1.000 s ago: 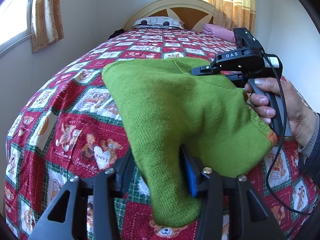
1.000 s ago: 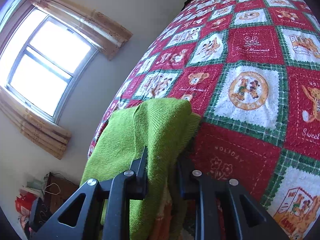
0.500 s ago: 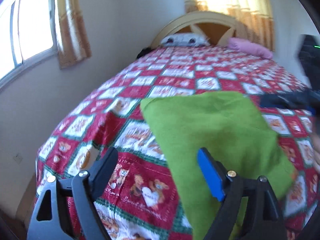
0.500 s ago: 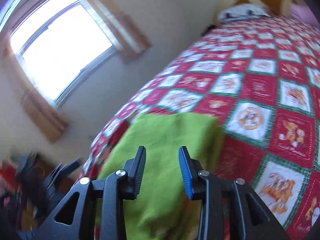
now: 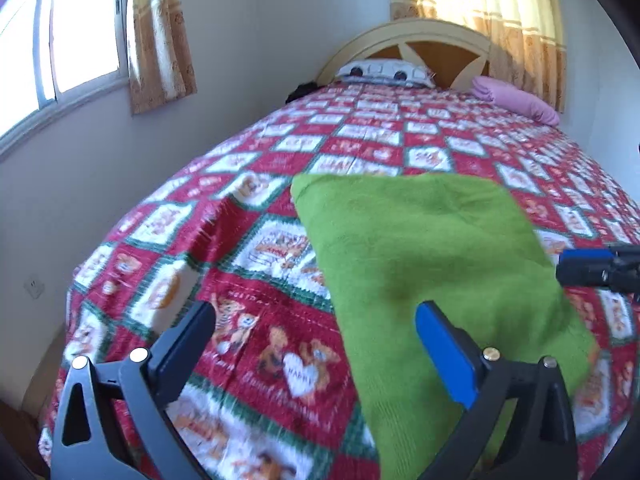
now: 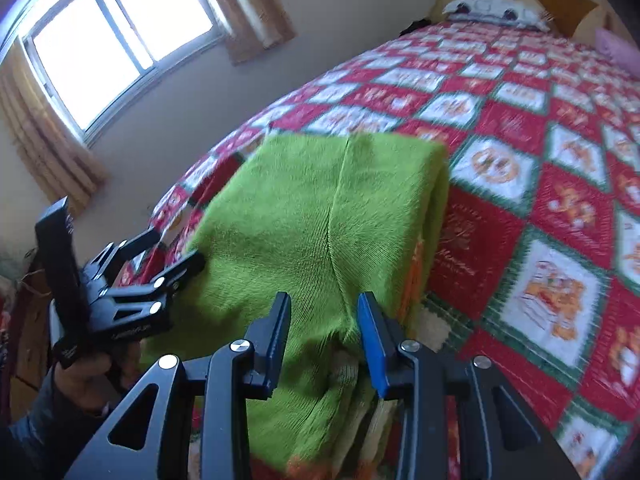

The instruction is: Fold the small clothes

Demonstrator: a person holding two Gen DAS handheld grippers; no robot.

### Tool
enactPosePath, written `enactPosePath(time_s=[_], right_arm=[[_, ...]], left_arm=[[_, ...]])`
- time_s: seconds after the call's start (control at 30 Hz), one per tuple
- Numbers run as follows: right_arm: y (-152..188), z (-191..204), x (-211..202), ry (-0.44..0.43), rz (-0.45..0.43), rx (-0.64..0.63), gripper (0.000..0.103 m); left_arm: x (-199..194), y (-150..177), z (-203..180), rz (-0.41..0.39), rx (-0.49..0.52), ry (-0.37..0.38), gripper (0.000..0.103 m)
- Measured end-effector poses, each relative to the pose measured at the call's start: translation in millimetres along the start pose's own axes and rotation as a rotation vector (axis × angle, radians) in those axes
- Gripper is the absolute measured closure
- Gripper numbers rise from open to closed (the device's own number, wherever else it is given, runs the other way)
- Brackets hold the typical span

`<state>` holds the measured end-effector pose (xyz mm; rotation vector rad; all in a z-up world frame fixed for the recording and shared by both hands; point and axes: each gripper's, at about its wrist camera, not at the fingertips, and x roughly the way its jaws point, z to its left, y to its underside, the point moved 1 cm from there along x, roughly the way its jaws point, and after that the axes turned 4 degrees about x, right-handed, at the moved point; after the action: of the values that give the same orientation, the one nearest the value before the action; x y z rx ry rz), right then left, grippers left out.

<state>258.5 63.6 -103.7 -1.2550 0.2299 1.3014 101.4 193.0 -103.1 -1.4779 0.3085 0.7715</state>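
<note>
A green knitted garment (image 5: pixel 420 256) lies folded flat on the red patchwork bedspread (image 5: pixel 360 136). In the right wrist view the green garment (image 6: pixel 320 208) shows a seam down its middle and orange trim at its near edge. My left gripper (image 5: pixel 316 340) hovers at the garment's near left edge, its jaws still opening wide, nothing between the pads. My right gripper (image 6: pixel 324 328) is raised over the garment's near edge, jaws opening, pads clear of the cloth. The left gripper (image 6: pixel 168 256) also appears at the left of the right wrist view, held by a hand (image 6: pixel 84 376).
A white pillow (image 5: pixel 384 70) and a pink folded cloth (image 5: pixel 516 100) lie by the wooden headboard (image 5: pixel 432 44). A wall with a window (image 5: pixel 60 52) and curtains runs along the bed's left side. The bedspread (image 6: pixel 540 160) stretches right of the garment.
Both grippers have let go of the green garment and opened. The garment dropped flat onto the bed. Both grippers lifted away, the right one swinging back and rolling.
</note>
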Motion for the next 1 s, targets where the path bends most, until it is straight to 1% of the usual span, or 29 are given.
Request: enactPosePath(time_s=[0.03, 0.1, 0.2, 0.3, 0.43, 0.6, 0.87, 1.0], right_arm=[[0.8, 2.8, -9.8, 0.004, -0.028, 0.007, 0.043], [1.7, 12.8, -32.7, 0.011, -0.099, 0.011, 0.04], [5.8, 28.1, -54.7, 0.033, -0.138, -0.001, 0.039], [13.4, 44.2, -71.8, 0.058, -0.167, -0.04, 0.039], [24.4, 55.8, -85.5, 0.083, -0.203, -0.069, 0.038], [34.8, 54.4, -95.7, 0.093, -0.232, -0.047, 0.038], [39.0, 52.8, -104.7, 0.09, -0.262, -0.031, 0.038], [41.1, 53.2, -105.7, 0.089, -0.264, -0.028, 0.038]], left_arm=[[-10.2, -0.2, 0.0, -0.017, -0.003, 0.005, 0.0], [-27.9, -1.0, -0.5, -0.044, -0.014, 0.029, 0.0], [-41.6, -3.9, -3.9, -0.063, -0.014, 0.057, 0.0], [-51.9, -8.6, -7.9, -0.089, -0.001, 0.066, 0.0], [-60.1, -10.8, -8.4, -0.108, -0.004, 0.08, 0.0], [-64.7, -11.1, -8.5, -0.116, -0.008, 0.083, 0.0], [-67.2, -8.9, -12.9, -0.116, -0.002, 0.085, 0.0], [-67.9, -8.3, -15.0, -0.117, 0.003, 0.085, 0.0]])
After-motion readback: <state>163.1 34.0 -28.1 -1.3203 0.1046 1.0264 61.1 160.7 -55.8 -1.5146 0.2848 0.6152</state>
